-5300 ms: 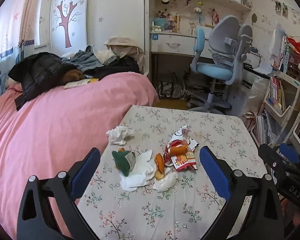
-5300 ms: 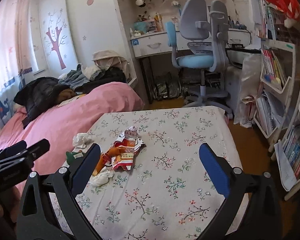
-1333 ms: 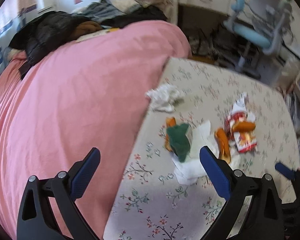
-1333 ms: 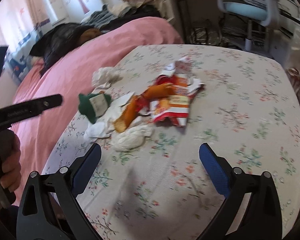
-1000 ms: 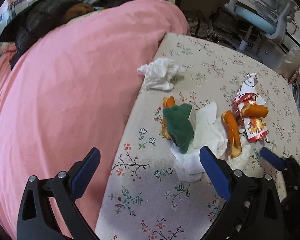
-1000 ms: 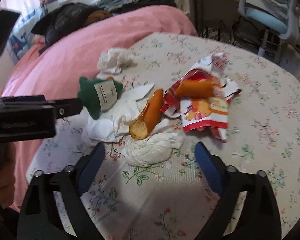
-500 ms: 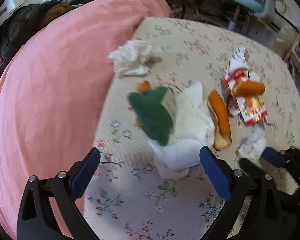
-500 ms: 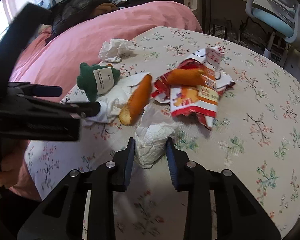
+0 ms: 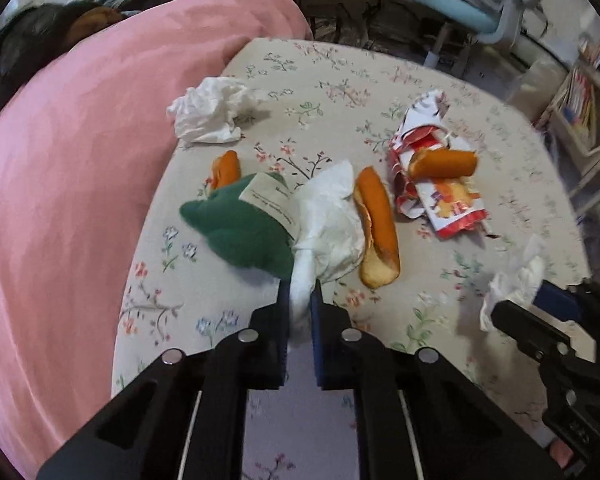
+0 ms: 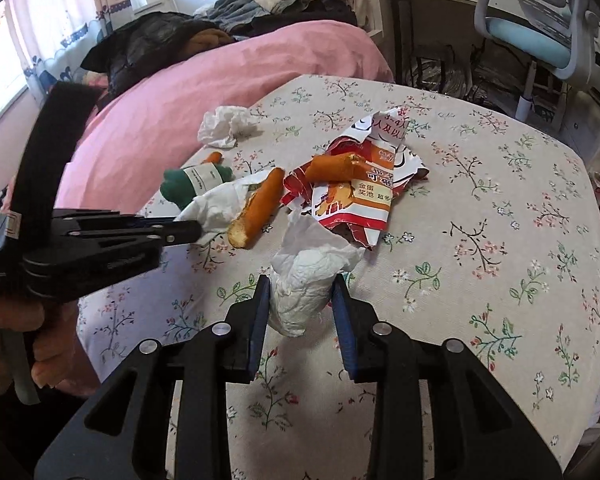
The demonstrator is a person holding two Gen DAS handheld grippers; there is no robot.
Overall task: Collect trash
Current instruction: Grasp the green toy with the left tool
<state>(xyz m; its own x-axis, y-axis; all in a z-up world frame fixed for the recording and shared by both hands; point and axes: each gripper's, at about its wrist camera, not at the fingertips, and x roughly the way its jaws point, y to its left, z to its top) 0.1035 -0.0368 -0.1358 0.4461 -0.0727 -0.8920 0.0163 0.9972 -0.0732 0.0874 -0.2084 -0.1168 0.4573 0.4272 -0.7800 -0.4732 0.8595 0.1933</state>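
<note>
1. On the torn red-and-white snack wrapper (image 10: 360,184), at about one o'clock from the right gripper's tips in the right wrist view, Chinese characters are printed: "人及以" with "3~4" above on the white flap, and "金蛋", "奖池" and "可砸" on the orange panel lower down. The smaller print beside them cannot be made out.
2. On the white label (image 10: 206,176) wrapped around the green plush piece (image 10: 178,190), at about ten o'clock from the wrapper, lines of fine print are seen, but they are too small to be read.
3. On the same label in the left wrist view (image 9: 270,200), the print is blurred and cannot be read.
</note>
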